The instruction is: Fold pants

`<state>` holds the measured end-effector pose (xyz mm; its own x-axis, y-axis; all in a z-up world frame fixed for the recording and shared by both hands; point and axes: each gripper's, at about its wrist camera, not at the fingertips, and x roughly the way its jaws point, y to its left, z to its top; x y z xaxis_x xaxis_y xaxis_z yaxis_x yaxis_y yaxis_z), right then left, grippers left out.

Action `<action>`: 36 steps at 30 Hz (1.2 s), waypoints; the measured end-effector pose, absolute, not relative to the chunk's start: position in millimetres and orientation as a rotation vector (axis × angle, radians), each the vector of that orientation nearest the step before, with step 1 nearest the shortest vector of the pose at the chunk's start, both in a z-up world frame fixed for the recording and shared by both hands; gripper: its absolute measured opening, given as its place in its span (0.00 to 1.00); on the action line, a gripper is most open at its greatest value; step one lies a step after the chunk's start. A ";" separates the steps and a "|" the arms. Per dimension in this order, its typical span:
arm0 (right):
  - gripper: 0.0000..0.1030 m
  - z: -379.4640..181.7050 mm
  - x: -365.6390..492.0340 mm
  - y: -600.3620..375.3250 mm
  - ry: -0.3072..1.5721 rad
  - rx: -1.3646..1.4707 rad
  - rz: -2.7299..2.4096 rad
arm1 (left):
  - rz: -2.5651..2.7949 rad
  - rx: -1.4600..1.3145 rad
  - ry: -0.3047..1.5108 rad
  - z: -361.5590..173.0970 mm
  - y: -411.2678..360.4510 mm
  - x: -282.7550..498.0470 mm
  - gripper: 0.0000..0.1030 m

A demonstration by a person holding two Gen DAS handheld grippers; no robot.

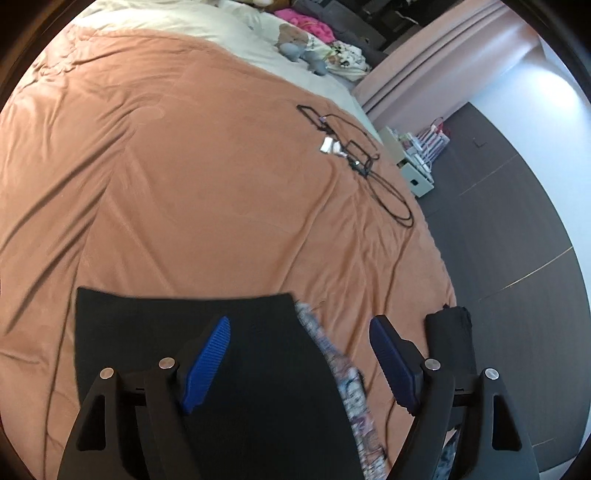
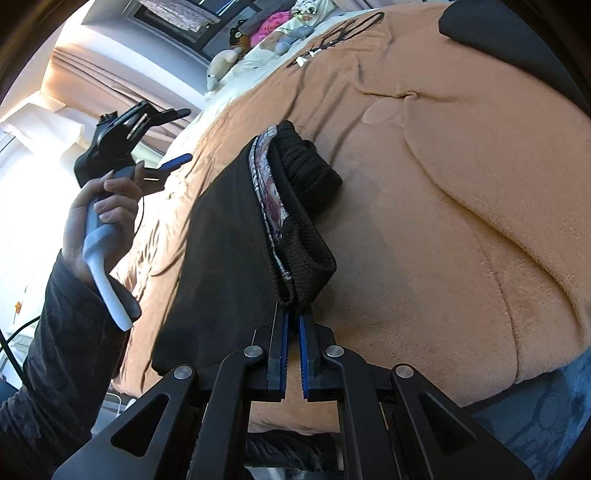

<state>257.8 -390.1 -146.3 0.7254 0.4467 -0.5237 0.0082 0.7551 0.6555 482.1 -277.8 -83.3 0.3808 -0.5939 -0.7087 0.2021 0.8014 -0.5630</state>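
The right hand-held gripper has its ribbed blue pads squeezed nearly together, pinching a bunched fold of the black pants at the fingertips. The pinched part is a coarse, knitted-looking cuff or waistband, with a patterned, pale printed lining showing along its inner edge; the rest of the fabric is smoother and flat.

The left hand-held gripper stands wide open, its textured blue pads well apart and holding nothing, hovering above the pants. In the right wrist view it is raised off the bed in the person's left hand, which grips a pale grey handle.

The pants lie flat near the bed's near edge, on a soft, fleecy orange-brown blanket creased with long wrinkles. Farther along, toward the bed's right edge, black cables loop loosely over the blanket. Beyond them, a cream sheet carries plush toys and a bright pink cloth.
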 end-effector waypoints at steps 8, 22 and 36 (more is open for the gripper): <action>0.09 -132.5 249.3 -391.6 0.735 0.653 0.243 | -0.469 -0.369 1.088 -102.7 -230.6 453.5 0.77; 0.55 -63.9 275.4 -394.5 0.617 0.474 0.282 | -0.396 -0.420 1.102 -125.4 -167.0 402.4 0.77; 0.48 -38.0 402.7 -385.9 0.729 0.391 0.433 | -0.373 -0.506 1.139 -149.2 -155.8 365.5 0.71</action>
<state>402.7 -385.9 -38.0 0.6657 0.5053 -0.5491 -0.2399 0.8417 0.4836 365.5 -155.8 -149.2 0.3778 -0.5258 -0.7621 0.0263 0.8289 -0.5588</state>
